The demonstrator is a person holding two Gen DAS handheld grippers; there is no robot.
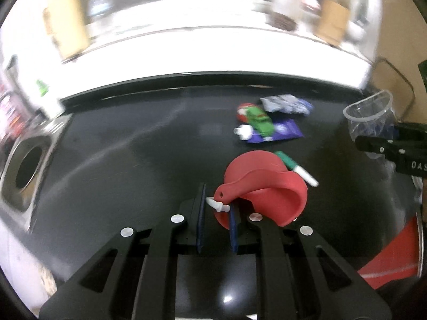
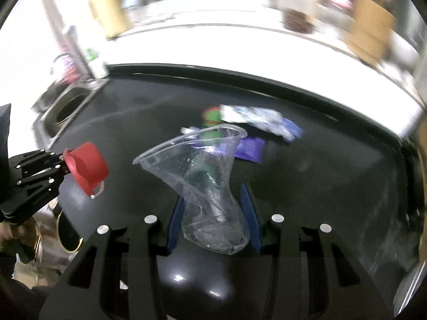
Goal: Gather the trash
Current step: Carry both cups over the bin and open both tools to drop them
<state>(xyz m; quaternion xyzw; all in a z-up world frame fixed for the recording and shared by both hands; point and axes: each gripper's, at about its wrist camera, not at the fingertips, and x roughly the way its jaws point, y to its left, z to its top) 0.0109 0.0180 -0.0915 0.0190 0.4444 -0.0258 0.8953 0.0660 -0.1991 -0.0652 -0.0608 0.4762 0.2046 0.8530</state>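
Trash is split between the two hands and the black desk. The left tongs are pinched nearly shut on a small white plastic loop tied to the handle of a red scoop-like cup, which hangs off the tips above the desk; from the right wrist view the same red cup shows at the end of the left tongs, clear of the surface. The right tongs stand partly open and squeeze the crumpled base of a clear plastic cup, its mouth flaring away from the blue pads; in the left wrist view that cup sticks up from the right tongs at the far right edge.

On the desk, beyond both cups, more trash lies in a loose heap: a purple wrapper, a green and red packet overlapping it, and a crinkled white and blue wrapper just behind. A green and white marker-like stick lies beside the red cup. At the left end of the desk sits a metal-framed round opening. Everything beyond the desk is blurred.
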